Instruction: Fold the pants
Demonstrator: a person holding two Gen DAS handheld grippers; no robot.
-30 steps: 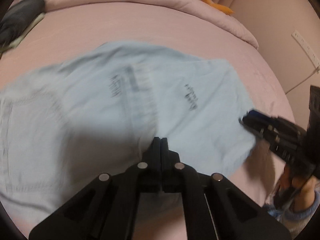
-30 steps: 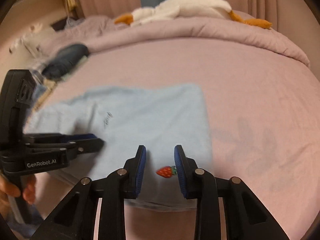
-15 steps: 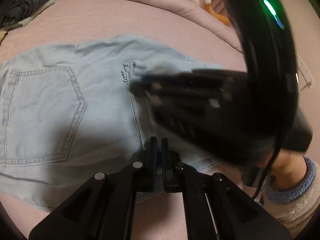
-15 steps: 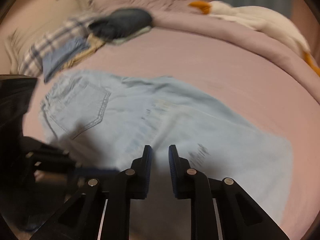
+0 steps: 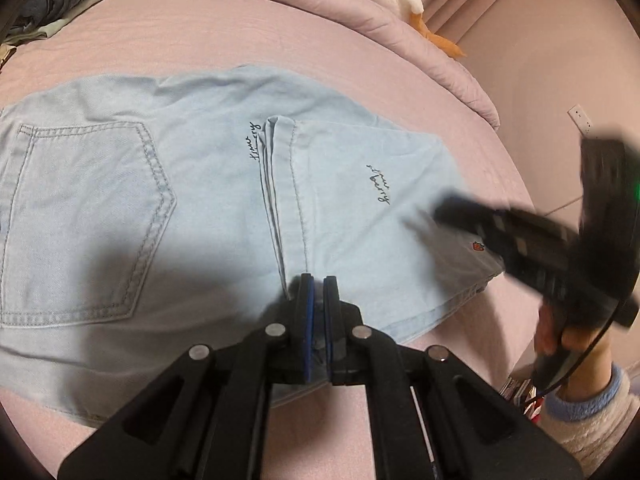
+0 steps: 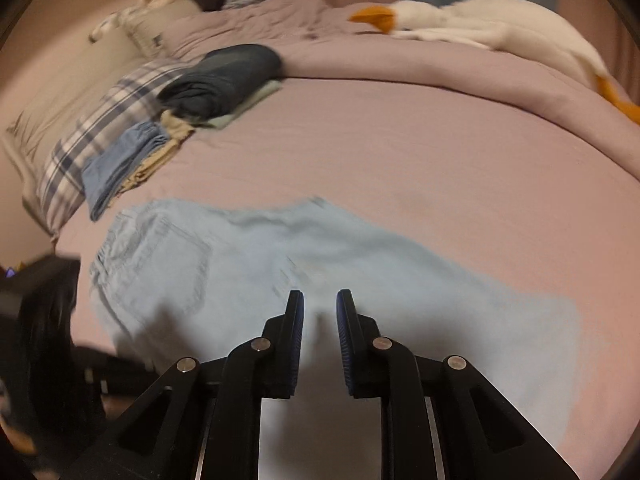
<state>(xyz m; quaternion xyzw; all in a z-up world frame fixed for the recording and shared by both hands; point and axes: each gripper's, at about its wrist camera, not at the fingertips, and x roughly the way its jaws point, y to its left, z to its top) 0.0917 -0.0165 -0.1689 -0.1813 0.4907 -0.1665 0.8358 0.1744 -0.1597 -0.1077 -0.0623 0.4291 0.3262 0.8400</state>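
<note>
Light blue denim pants [image 5: 224,200], leg folded over, flat on pink bed

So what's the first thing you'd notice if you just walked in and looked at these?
The light blue denim pants spread across the pink bed, one leg end folded back over the middle with dark cursive writing showing. Next, the left claw, shut on the pants' near edge. At the head of the bed lies a white goose plush toy with an orange beak, and a dark rolled garment tops the clothes pile to its left.
</note>
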